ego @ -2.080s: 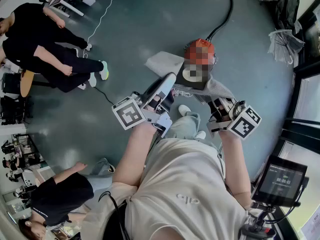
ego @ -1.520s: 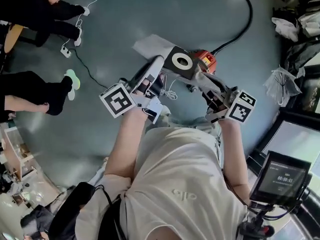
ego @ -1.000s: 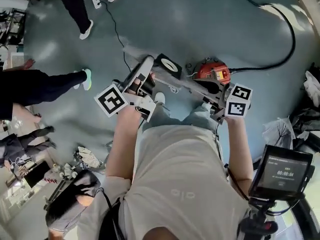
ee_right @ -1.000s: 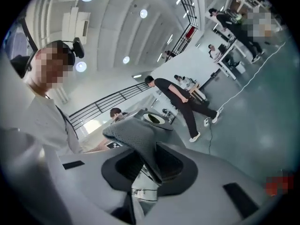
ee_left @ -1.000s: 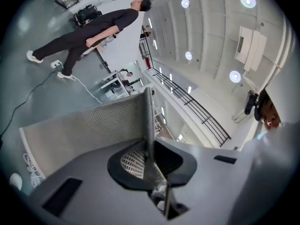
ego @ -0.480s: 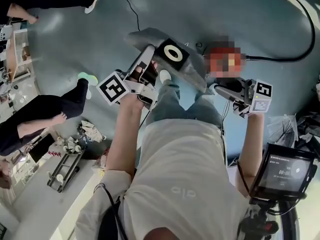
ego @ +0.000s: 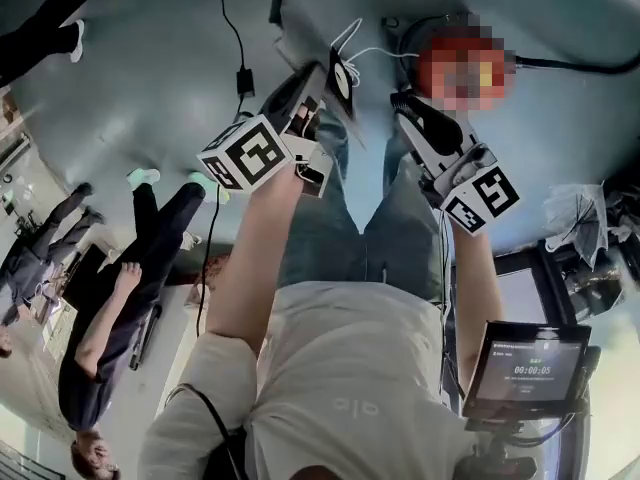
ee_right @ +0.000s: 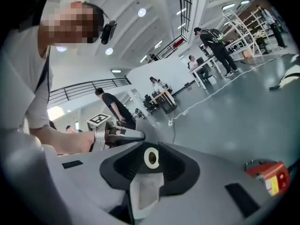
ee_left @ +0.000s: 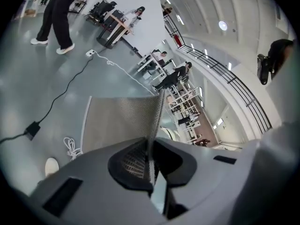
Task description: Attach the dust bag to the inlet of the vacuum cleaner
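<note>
Dust bag (ee_left: 119,121) is up off the floor, carried between both tools, and that's the whole story right now. Left claw (ee_left: 151,153) is closed hard on the bag's thin edge, mesh cloth fanning out ahead of it. Right claw (ee_right: 149,175) is pinched on a pale flap of the same bag, with the white-ringed opening (ee_right: 151,157) standing just past its tips. Two-point hold, and sensibly so, I'd say: a limp cloth bag sags and folds on one grip, so spreading it between two claws holds the collar flat and the ring facing out, ready to be offered to the inlet. Vacuum cleaner (ee_right: 266,175) sits low to the right on the floor, red body, well apart from the bag; its inlet I can't make out from here (a black hose (ego: 585,66) runs off from that side). My read is carrying and lining up, nothing mated yet. No surface in play, because everything happens over the grey-blue floor (ego: 150,58), glossy, crossed by a black cable (ego: 235,38) and a coil of white cord (ee_left: 71,146). Big open hall around: ceiling lights, a railed balcony (ee_left: 234,90), desks and shelving with people (ee_right: 213,41) standing about, and a small timer screen (ego: 528,368) at the person's right side.
</note>
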The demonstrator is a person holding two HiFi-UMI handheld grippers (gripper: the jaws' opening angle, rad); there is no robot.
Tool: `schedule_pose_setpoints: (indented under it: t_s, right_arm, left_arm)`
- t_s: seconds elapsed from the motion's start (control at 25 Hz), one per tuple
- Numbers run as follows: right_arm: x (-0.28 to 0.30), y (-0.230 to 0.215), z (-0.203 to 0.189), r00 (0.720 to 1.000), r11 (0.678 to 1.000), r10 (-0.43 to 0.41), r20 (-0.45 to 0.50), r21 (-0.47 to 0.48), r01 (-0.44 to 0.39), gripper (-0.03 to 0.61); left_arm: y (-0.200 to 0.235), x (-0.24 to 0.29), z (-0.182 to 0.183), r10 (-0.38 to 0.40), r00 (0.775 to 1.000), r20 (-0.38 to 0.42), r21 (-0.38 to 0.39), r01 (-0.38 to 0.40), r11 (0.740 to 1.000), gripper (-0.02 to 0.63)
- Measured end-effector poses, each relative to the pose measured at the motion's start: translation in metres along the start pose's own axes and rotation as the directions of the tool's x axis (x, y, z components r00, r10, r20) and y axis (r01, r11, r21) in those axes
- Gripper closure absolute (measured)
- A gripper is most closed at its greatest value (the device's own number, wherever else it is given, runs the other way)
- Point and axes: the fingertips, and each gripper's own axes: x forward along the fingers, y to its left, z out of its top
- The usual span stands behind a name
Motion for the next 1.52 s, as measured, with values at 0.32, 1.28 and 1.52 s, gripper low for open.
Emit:
schedule_pose_setpoints:
  t_s: [0.32,1.28,1.52]
  right_arm:
    - [0.059,-0.027,-0.186,0.952,0.980,-0.164,-0.258,-0.155,0.127,0.499]
    - [0.043,-0.075,-0.295,0.777,0.888,-0.454,-0.436,-0.152,0.433,0.504]
    - [0.042,-0.064,-0.309,0.795,0.925,-0.376,-0.477,-0.147,0.349,0.505]
  left_arm:
    - [0.149,0.042,-0.148,0.116,0.985,-0.126,-0.167,-0.136,0.977,0.589]
    - [0.171,0.081,-0.243,0.108,0.948,-0.300,-0.147,-0.158,0.976,0.589]
    - [0.170,0.076,-0.259,0.045,0.943,-0.330,-0.215,-0.122,0.969,0.589]
